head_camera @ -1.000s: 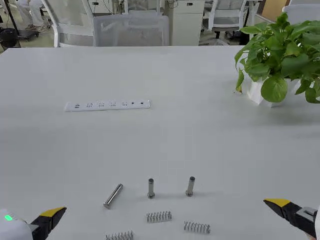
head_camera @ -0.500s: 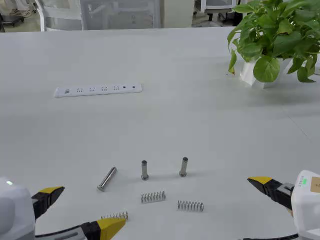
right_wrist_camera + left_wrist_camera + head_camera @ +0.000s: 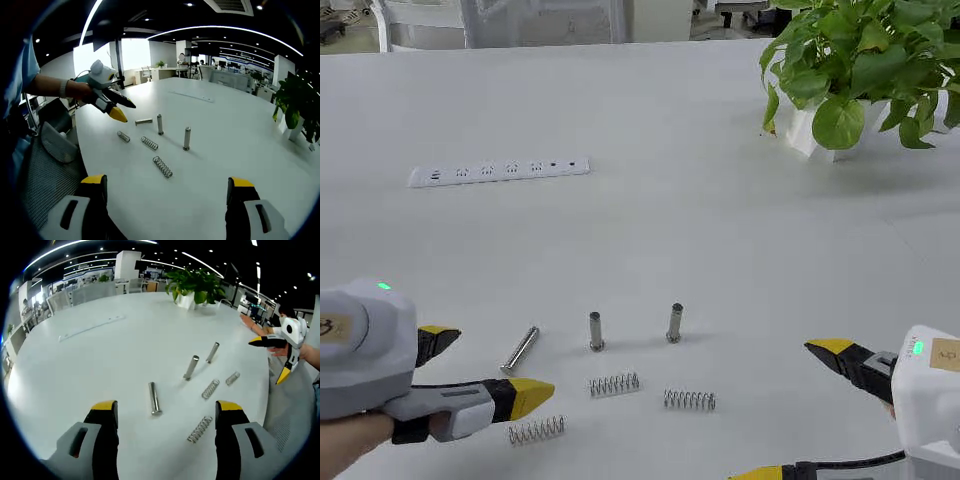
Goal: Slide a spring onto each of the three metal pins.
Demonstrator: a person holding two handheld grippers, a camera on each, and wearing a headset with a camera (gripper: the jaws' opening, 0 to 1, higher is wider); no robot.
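Head view's edges cut off the plant [image 3: 860, 60] and right tool [image 3: 778, 410].

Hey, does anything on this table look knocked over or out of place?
Yes: the leftmost metal pin lies flat on its side, while the middle pin and the right pin stand upright. Nothing else looks odd.

two pins [image 3: 596, 331] upright, third pin [image 3: 520, 350] lying; springs [image 3: 614, 384] loose
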